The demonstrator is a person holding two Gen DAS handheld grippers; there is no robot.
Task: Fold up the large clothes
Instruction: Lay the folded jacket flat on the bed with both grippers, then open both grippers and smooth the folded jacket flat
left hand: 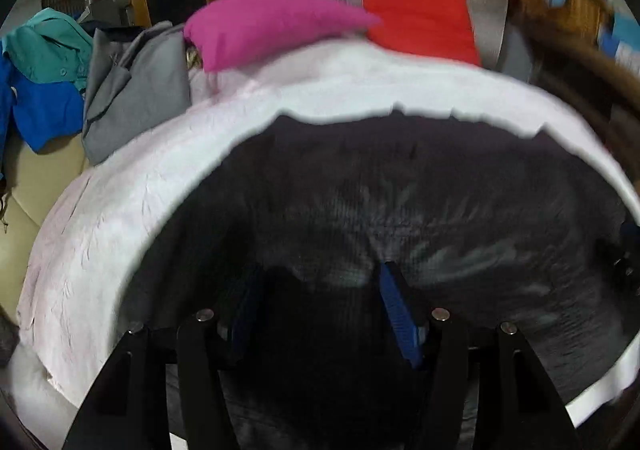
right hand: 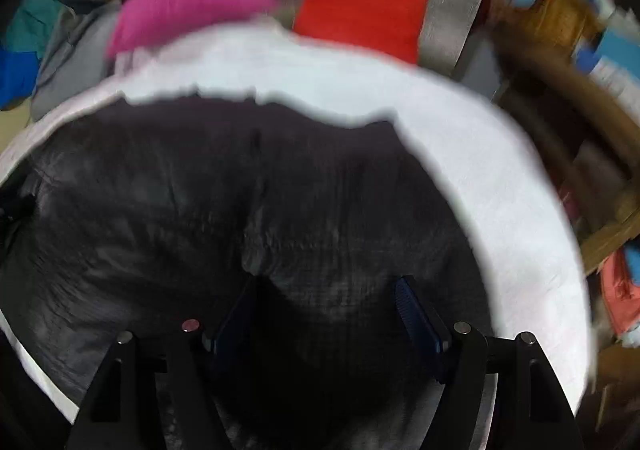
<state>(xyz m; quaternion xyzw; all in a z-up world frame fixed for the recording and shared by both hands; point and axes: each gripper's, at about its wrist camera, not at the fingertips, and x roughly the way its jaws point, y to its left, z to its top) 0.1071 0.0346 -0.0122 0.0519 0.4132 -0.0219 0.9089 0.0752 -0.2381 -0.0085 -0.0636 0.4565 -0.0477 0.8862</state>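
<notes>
Your left gripper [left hand: 320,290] hangs over the dark garment [left hand: 400,201] with its blue pads [left hand: 394,302] spread apart and nothing pinched between them. Your right gripper [right hand: 324,298] is likewise parted wide, its pads [right hand: 412,306] clear of the cloth. The dark garment [right hand: 200,189] fills the centre and lower part of both views, lying on a white sheet [left hand: 120,209]. At the top of the frame sit a pink pillow [left hand: 264,25] and a red cushion [left hand: 420,21]; grey, teal and blue clothes [left hand: 132,89] pile at the upper left. Both views are blurred.
</notes>
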